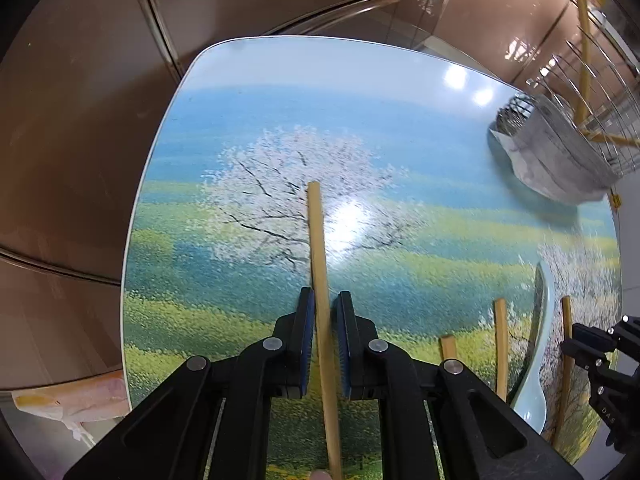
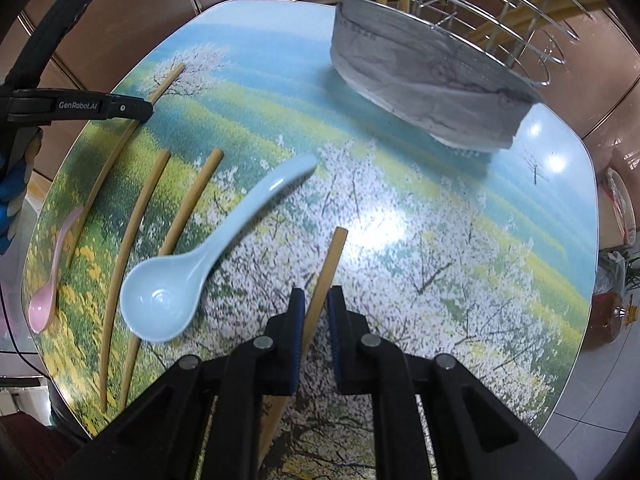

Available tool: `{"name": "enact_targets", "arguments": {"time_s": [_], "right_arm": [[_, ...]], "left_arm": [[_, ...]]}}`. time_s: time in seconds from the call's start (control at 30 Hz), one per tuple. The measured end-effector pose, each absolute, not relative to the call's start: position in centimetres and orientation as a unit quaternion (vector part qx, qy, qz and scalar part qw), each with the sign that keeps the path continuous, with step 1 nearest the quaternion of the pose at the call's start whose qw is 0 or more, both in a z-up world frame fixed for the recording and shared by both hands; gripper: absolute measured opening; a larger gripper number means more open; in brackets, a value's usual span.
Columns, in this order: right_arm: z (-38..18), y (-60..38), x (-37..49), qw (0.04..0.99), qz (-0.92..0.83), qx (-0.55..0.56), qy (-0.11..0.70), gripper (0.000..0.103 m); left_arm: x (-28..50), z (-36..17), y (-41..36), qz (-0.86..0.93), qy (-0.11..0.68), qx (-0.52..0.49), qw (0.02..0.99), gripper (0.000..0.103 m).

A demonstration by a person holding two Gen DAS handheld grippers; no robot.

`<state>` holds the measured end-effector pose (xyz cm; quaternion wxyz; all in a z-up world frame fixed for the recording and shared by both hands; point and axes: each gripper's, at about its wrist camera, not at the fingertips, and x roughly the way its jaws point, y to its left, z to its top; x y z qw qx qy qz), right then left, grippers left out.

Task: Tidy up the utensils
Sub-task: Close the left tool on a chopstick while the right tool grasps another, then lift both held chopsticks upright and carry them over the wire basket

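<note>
My left gripper is shut on a bamboo chopstick that runs straight out between its blue pads, over the table. My right gripper is shut on a second bamboo chopstick, which slants up to the right from the pads. To the left of it on the table lie a pale blue ceramic spoon, a small pink spoon and two loose chopsticks. The left wrist view shows the blue spoon at its right edge.
The table has a glossy print of blossom trees and rounded corners. At its far side stands a wire rack with upright chopsticks, and a grey paper-wrapped holder leans against it. Brown floor tiles surround the table.
</note>
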<state>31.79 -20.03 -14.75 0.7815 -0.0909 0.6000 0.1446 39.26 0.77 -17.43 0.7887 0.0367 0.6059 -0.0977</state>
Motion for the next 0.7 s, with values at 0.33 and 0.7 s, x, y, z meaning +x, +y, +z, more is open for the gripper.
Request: {"name": "enact_targets", "arguments": {"time_s": [0.33, 0.7], "right_arm": [[-14.7, -22.2, 27.2, 0.780, 0.152, -0.097, 0.599, 0.011], [-14.7, -23.0, 25.8, 0.781, 0.157, -0.099, 0.597, 0.011]], "left_arm": [[37.4, -17.3, 0.5, -0.104, 0.594, 0.044, 0.797, 0.006], [35.1, -16.6, -0.5, -0.106, 0.577, 0.052, 0.808, 0.006]]}}
